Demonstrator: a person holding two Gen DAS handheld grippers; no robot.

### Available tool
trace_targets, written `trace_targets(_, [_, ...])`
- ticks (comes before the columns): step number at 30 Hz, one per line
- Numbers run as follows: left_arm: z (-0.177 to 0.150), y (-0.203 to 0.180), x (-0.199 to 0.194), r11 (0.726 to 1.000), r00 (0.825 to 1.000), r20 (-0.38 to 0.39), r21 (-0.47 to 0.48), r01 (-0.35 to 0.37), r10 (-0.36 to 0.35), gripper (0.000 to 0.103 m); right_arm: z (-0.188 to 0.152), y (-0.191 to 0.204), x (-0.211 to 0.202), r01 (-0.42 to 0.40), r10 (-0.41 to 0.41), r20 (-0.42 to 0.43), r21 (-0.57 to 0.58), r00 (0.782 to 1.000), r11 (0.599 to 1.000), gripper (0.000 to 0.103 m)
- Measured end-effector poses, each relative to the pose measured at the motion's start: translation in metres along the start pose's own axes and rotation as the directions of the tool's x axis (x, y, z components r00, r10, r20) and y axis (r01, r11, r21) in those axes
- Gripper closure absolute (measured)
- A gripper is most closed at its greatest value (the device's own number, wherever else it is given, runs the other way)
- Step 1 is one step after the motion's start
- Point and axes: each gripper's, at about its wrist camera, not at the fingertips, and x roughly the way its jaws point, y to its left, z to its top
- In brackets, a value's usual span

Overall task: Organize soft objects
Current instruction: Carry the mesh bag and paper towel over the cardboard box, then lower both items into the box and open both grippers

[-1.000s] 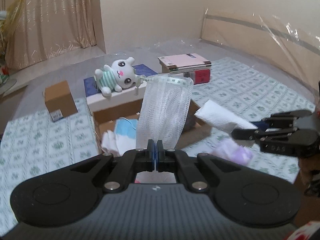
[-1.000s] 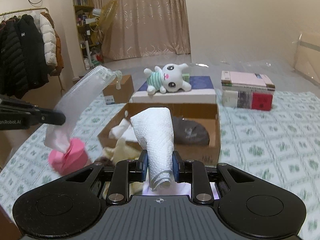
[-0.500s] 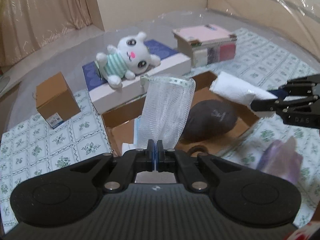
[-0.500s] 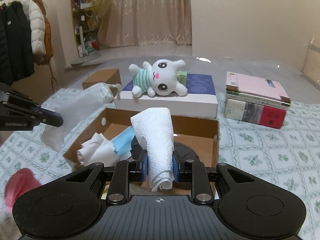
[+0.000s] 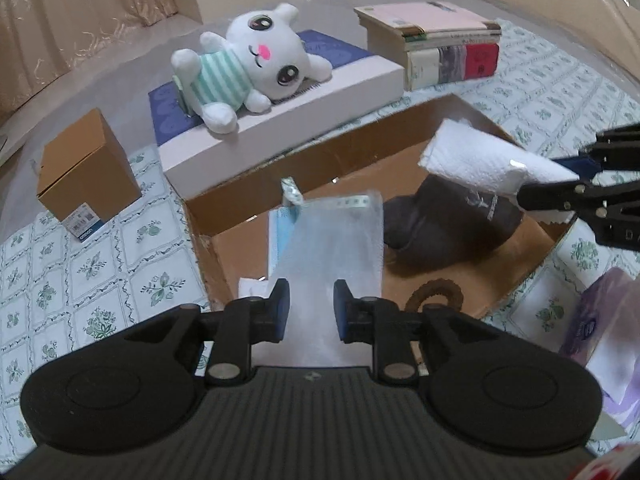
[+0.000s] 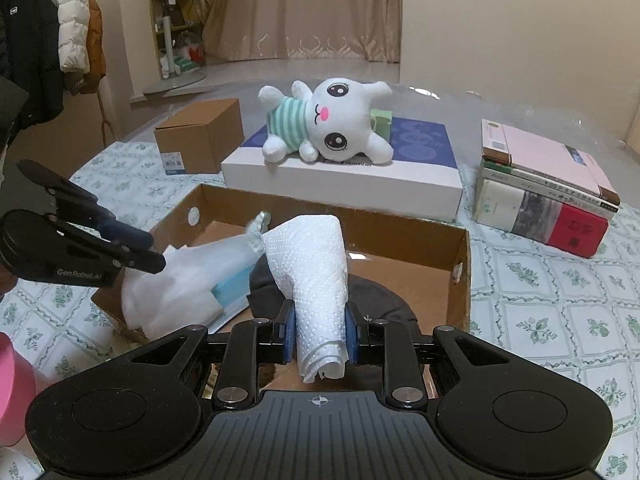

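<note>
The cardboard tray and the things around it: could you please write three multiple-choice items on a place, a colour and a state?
1. Where does the plush bunny lie?
A. On the flat white box
B. Inside the cardboard tray
C. On the book stack

2. What colour is the bunny's striped shirt?
A. Red and white
B. Green and white
C. Black and yellow

3. What is the right gripper doing?
A. Standing open with nothing in it
B. Pinching a book
C. Clamping a rolled paper towel

Answers:
1 A: it lies on the flat white box, behind the cardboard tray.
2 B: the stripes are pale green and white.
3 C: both pads press the rolled paper towel.
</note>
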Motion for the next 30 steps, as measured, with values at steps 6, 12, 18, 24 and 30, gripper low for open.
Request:
trace_targets(6, [-0.005, 0.013, -0.022, 0.999, 0.999, 0.035, -0.050, -0.001, 0.003, 0.082, 0.002, -0.001, -0.001, 0.003, -0.003, 0.005, -0.003, 1.000, 1.000, 0.078])
trace_targets(12, [-0.008, 0.022, -0.039, 0.996, 0.997, 0.075, -0.085, -0.008, 0.015, 0.081, 0.007, 0.000, 0.000, -0.003, 0.003, 0.021, -0.007, 1.000, 1.000, 0.078])
trace_targets(18, [-0.011, 0.020, -0.045, 0.997, 0.995, 0.095, -0.078, -0.015, 0.023, 0.081, 0.006, -0.002, 0.007, 0.000, -0.001, 0.026, 0.013, 1.000, 1.000, 0.029])
trace_targets(24, [-0.018, 0.014, -0.064, 0.995, 0.992, 0.125, -0.094, -0.010, 0.022, 0.081, 0.002, 0.000, -0.010, 0.008, -0.010, 0.040, 0.044, 0.999, 0.999, 0.029])
trace_targets(30, [-0.032, 0.003, -0.111, 0.990, 0.983, 0.182, -0.142, -0.002, 0.029, 0.080, -0.008, 0.013, -0.056, -0.010, 0.003, 0.077, 0.087, 0.997, 0.996, 0.029])
